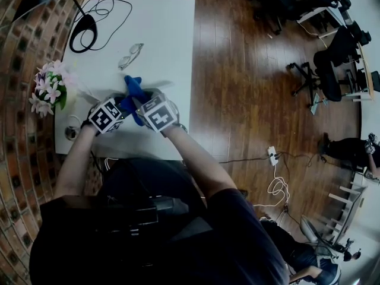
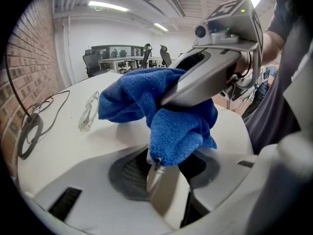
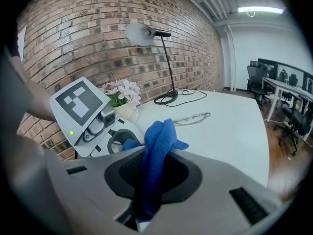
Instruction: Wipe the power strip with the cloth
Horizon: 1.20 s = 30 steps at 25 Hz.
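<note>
The strip (image 2: 160,195) shows only in the left gripper view, as a pale narrow bar. Its long axis runs from 6 o'clock toward 12, along the jaws. Its far end points out over the bench (image 1: 163,34) and is buried under the cloth (image 2: 181,126). The left gripper (image 2: 164,175) has its jaws part-way apart and grasps the strip by its sides.

The right gripper (image 3: 149,180) comes in from 2 o'clock in that view, with its tips sunk in the blue bundle. Its own view shows the jaws nearly together and clenched on the cloth — a thick fold runs up between them toward 12 o'clock.

From the head view both grippers meet at the bench's near edge, and the cloth sticks out at 11 o'clock. The glasses (image 1: 130,55) lie beyond at 12, well apart.
</note>
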{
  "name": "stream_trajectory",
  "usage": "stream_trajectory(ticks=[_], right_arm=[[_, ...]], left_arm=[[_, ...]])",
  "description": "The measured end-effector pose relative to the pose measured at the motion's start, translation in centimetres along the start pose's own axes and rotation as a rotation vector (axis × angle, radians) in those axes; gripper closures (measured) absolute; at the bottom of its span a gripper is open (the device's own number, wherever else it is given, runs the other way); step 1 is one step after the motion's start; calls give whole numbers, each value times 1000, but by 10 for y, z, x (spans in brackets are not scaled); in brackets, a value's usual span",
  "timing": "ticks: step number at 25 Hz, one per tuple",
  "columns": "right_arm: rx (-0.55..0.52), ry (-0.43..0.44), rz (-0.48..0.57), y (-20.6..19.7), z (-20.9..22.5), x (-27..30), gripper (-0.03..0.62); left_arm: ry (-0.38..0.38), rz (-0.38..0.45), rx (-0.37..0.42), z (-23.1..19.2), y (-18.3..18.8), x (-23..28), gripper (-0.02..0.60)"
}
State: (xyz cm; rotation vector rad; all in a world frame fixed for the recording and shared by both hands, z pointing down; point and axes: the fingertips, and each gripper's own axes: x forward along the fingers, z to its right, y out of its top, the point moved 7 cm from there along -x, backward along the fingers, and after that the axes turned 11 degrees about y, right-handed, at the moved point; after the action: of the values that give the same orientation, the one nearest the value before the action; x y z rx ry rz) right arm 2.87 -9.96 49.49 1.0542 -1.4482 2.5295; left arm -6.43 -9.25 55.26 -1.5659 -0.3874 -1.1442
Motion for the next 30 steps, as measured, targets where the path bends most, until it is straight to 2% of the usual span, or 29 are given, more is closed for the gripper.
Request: stream_trajectory(ticks=[30], right_arm=[[-8, -62, 23, -8, 21, -20, 531]], left_arm=[[-3, -1, -2, 0, 1, 0, 405]])
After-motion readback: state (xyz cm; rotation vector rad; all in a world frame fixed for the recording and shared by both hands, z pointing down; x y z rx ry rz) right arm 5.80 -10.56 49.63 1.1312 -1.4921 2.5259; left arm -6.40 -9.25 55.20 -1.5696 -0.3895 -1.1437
